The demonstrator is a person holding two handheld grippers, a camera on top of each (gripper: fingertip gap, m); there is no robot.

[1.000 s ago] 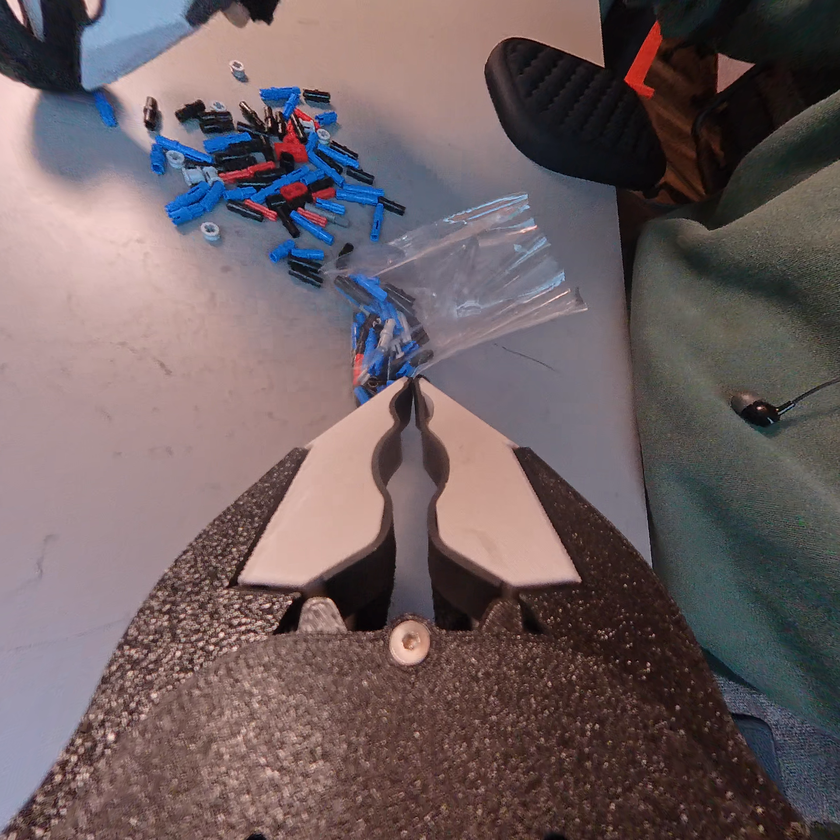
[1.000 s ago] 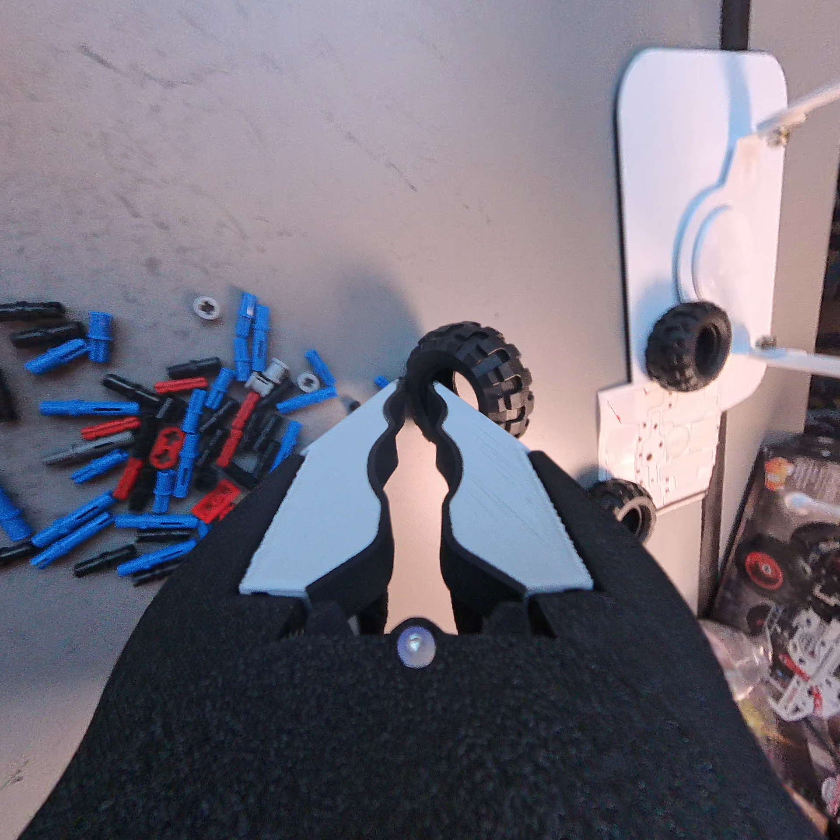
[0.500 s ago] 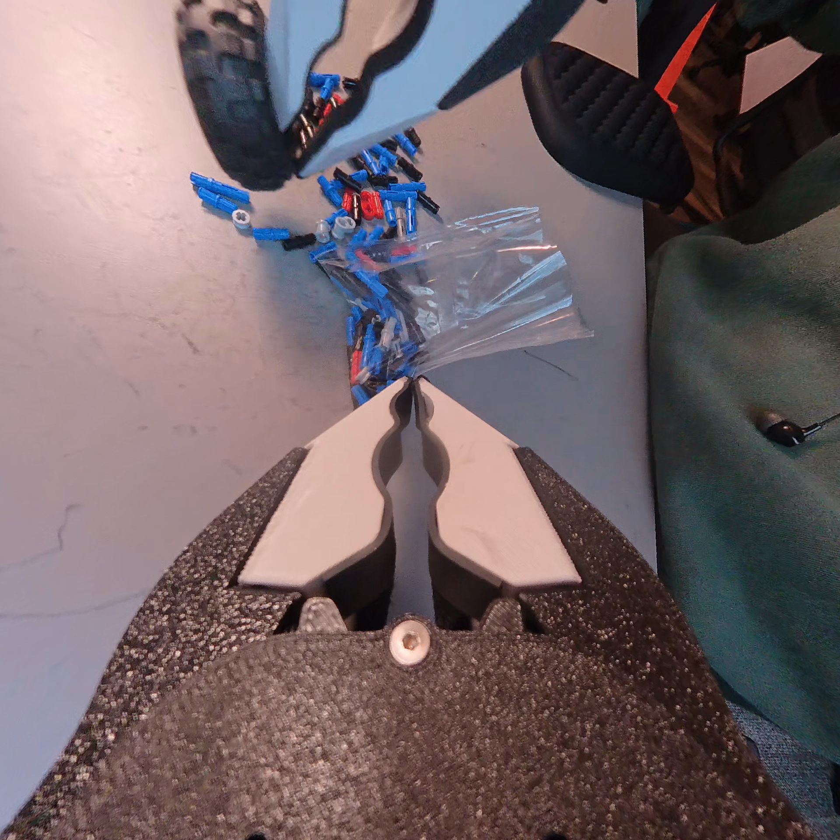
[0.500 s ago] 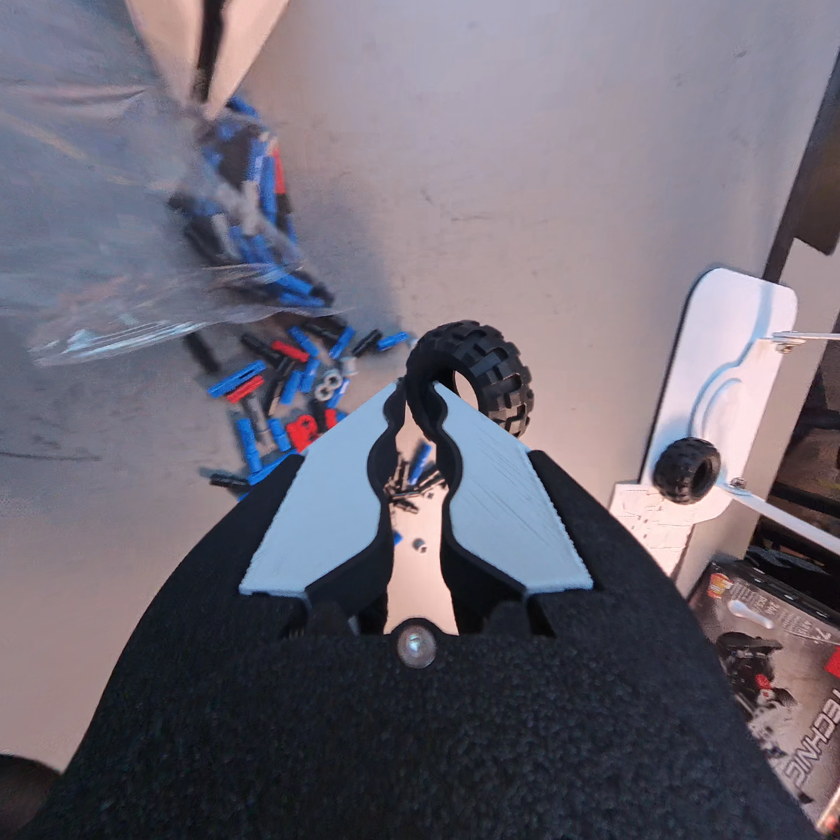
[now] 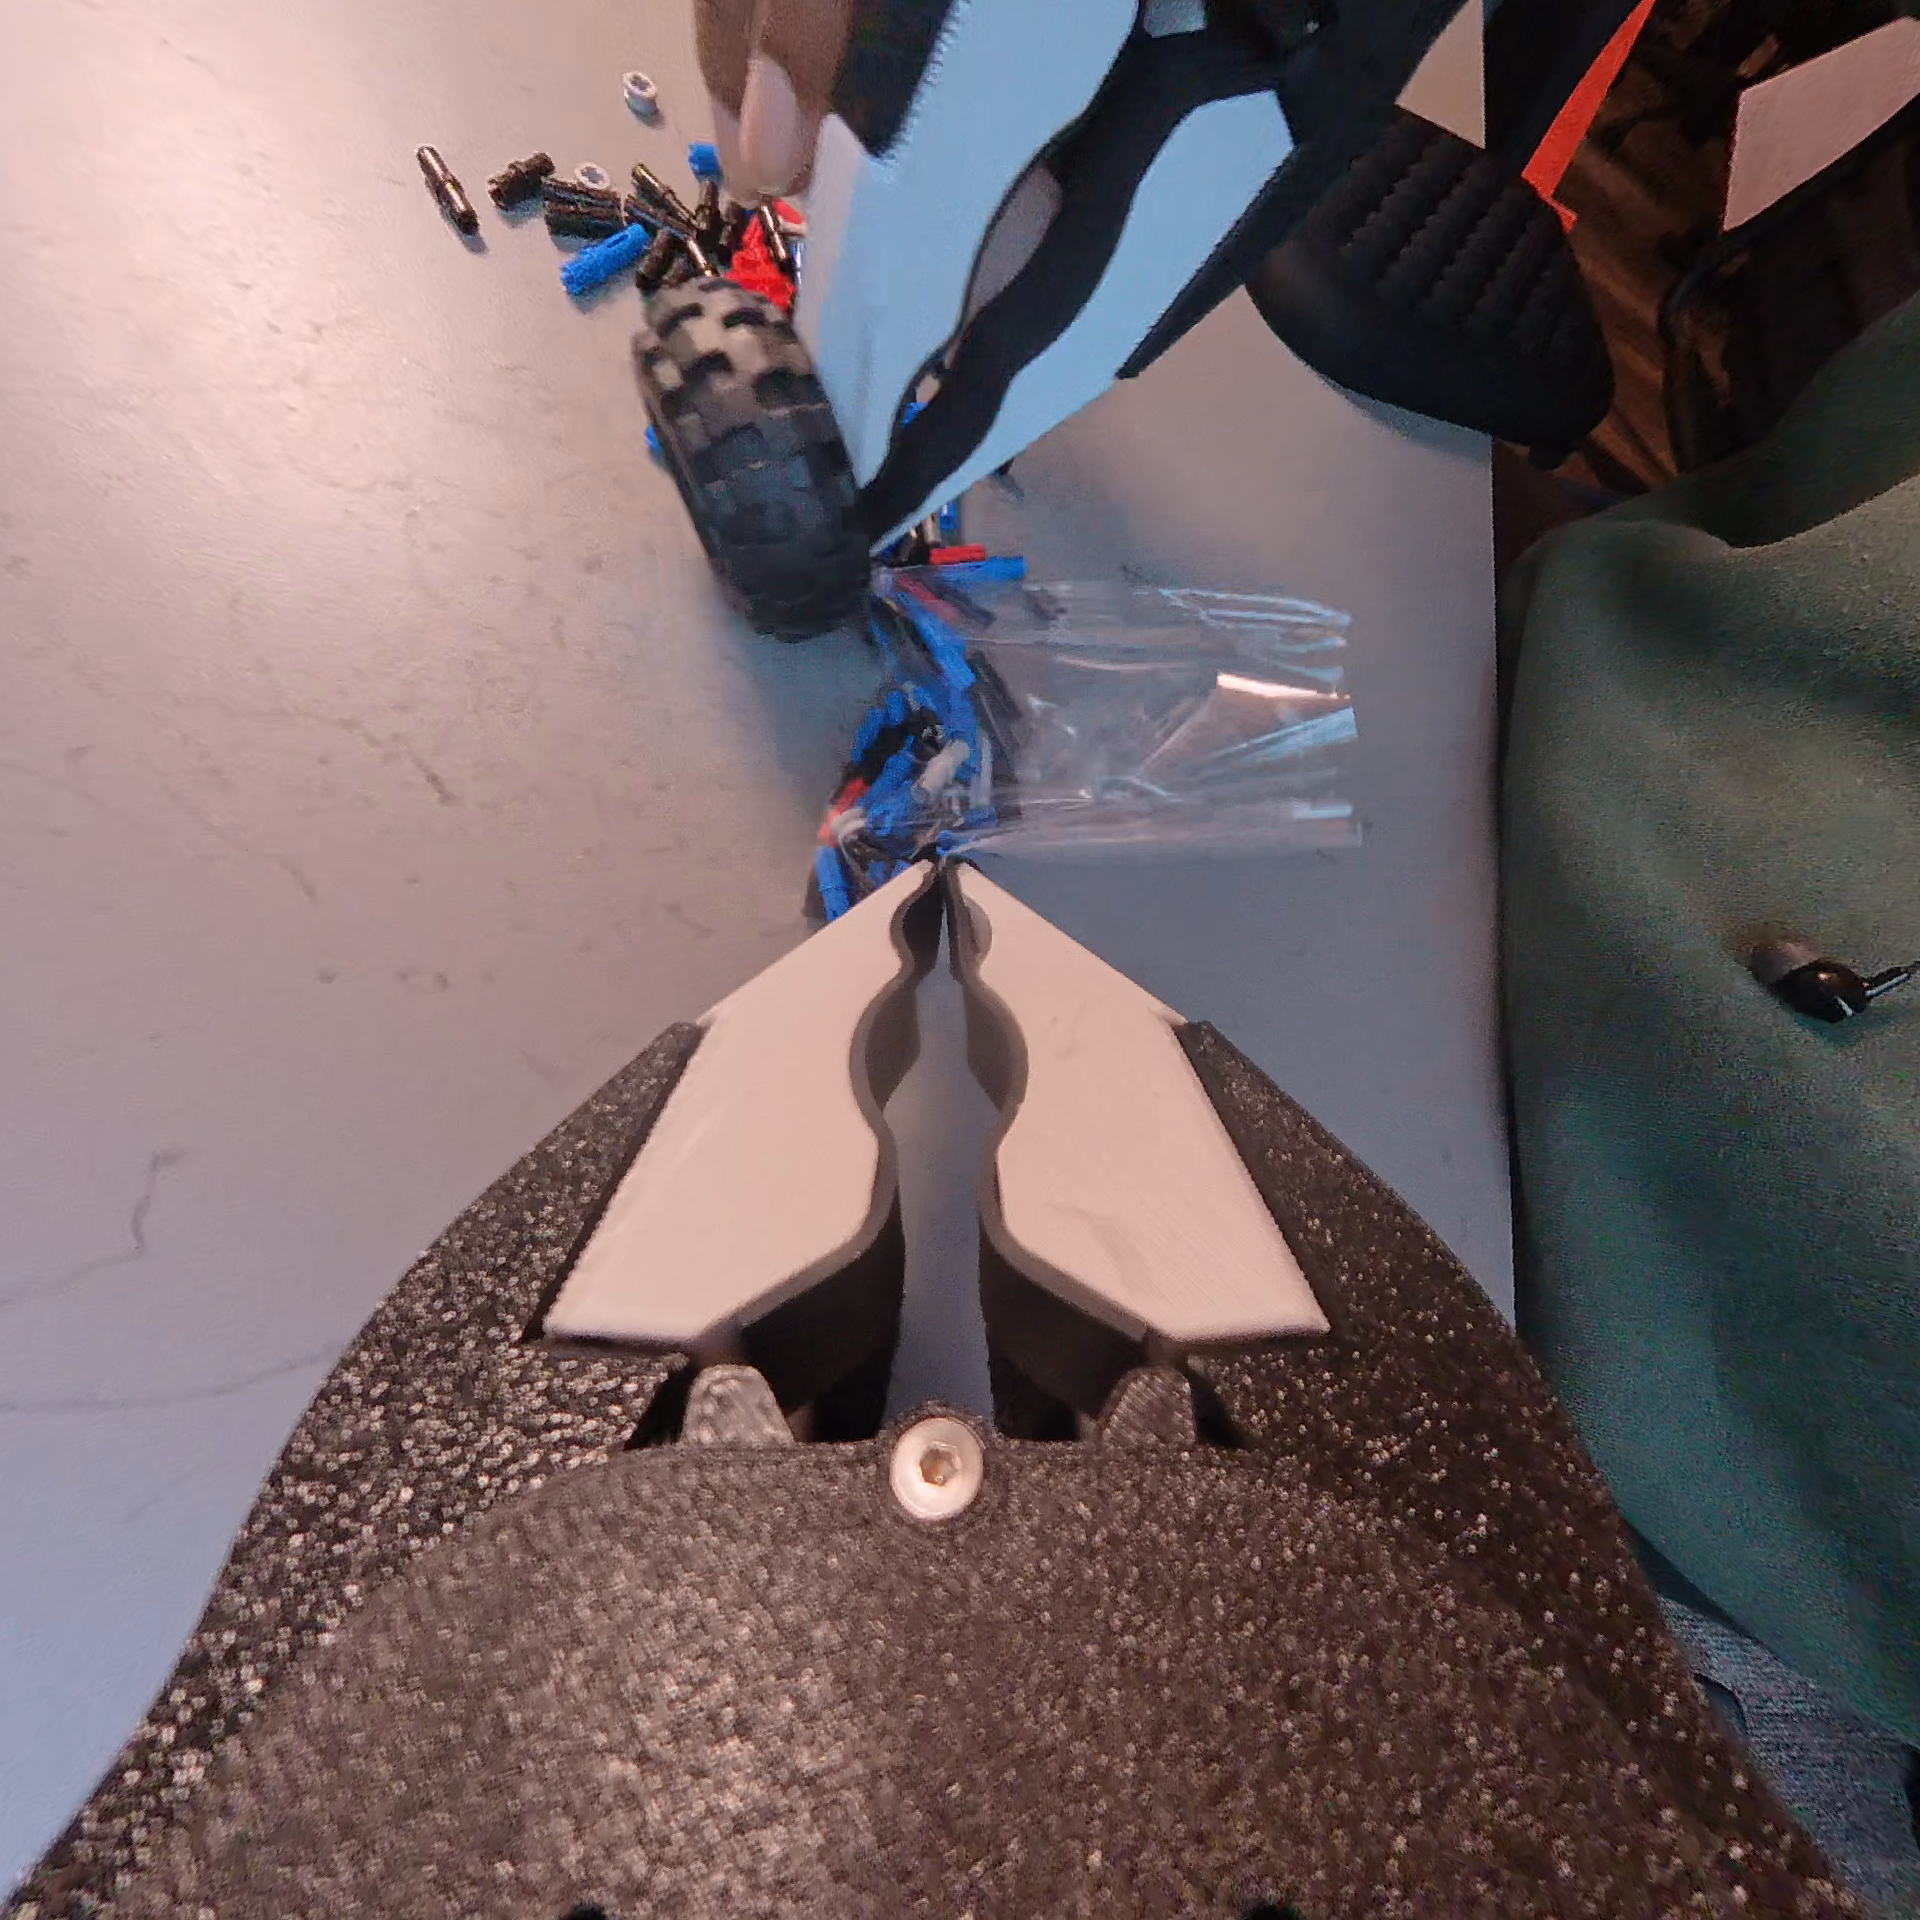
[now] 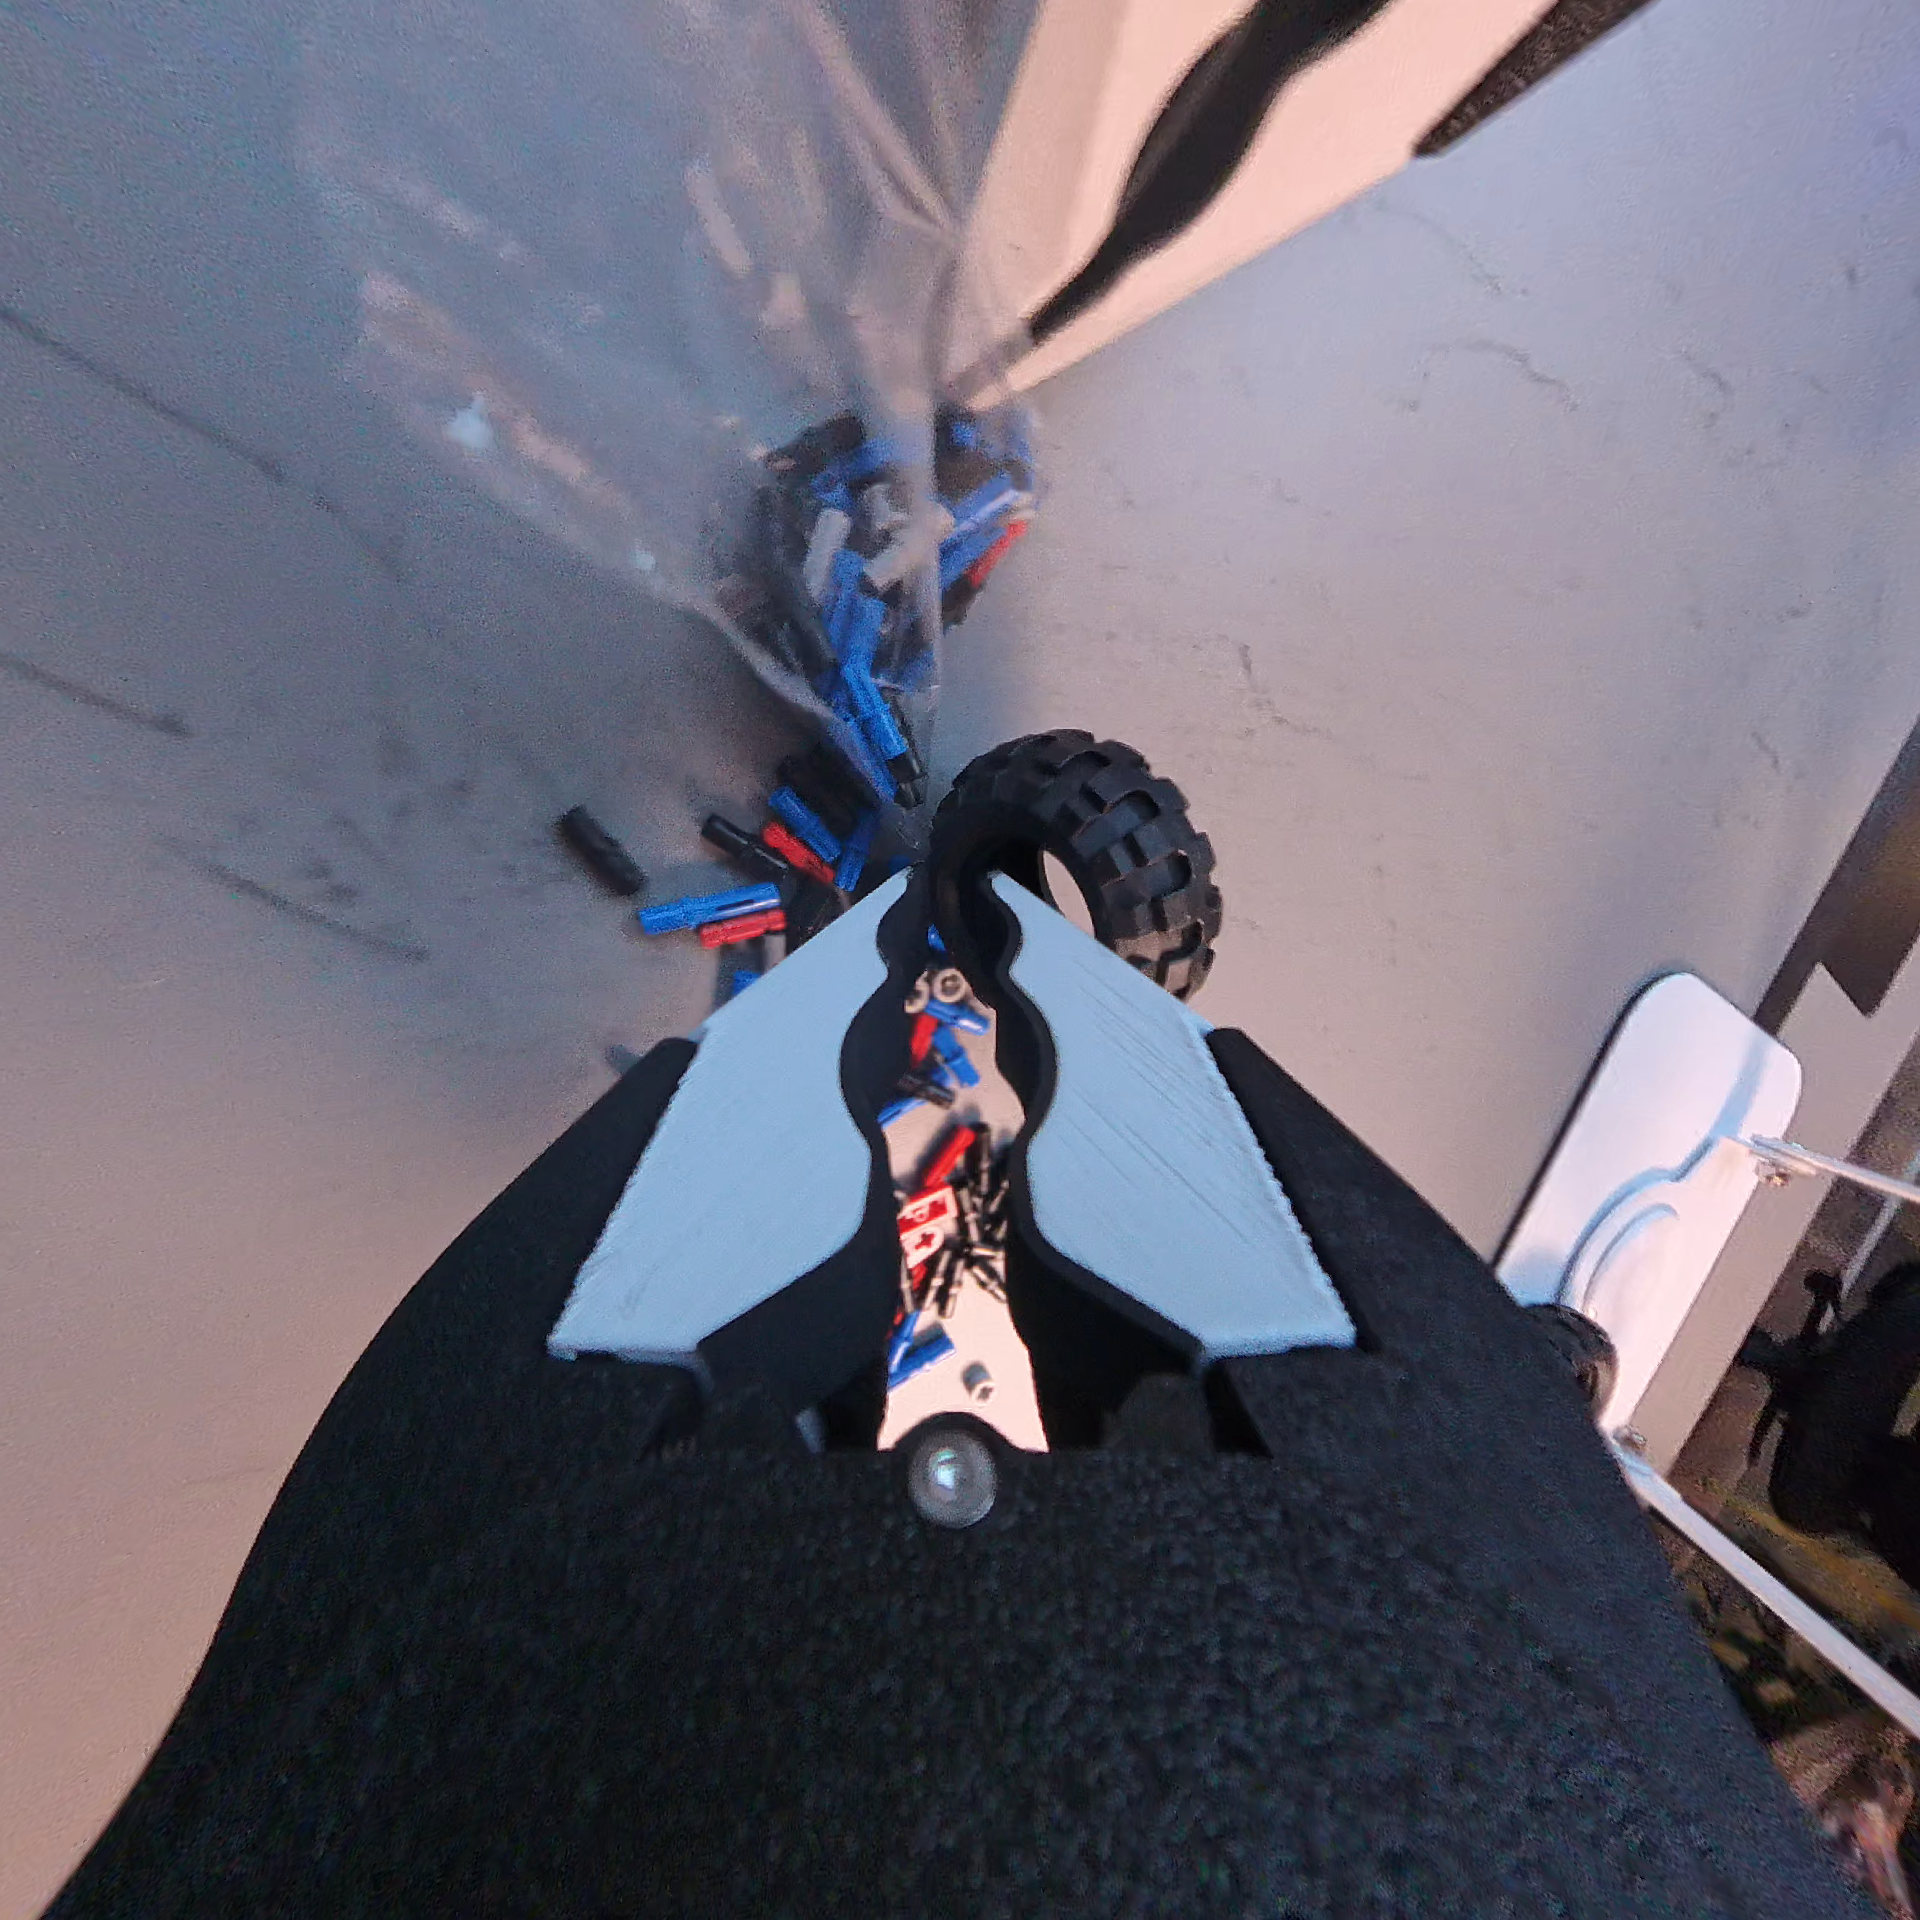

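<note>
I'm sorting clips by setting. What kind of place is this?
Probably a hobby or workshop desk for building a toy kit: a grey tabletop strewn with small plastic pins, a clear bag of more, and a knobbly toy tyre.

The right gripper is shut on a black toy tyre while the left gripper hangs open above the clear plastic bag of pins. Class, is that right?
Not quite. The left gripper is shut on the clear plastic bag, as the left wrist view shows. The right gripper is indeed shut on the black toy tyre.
</note>
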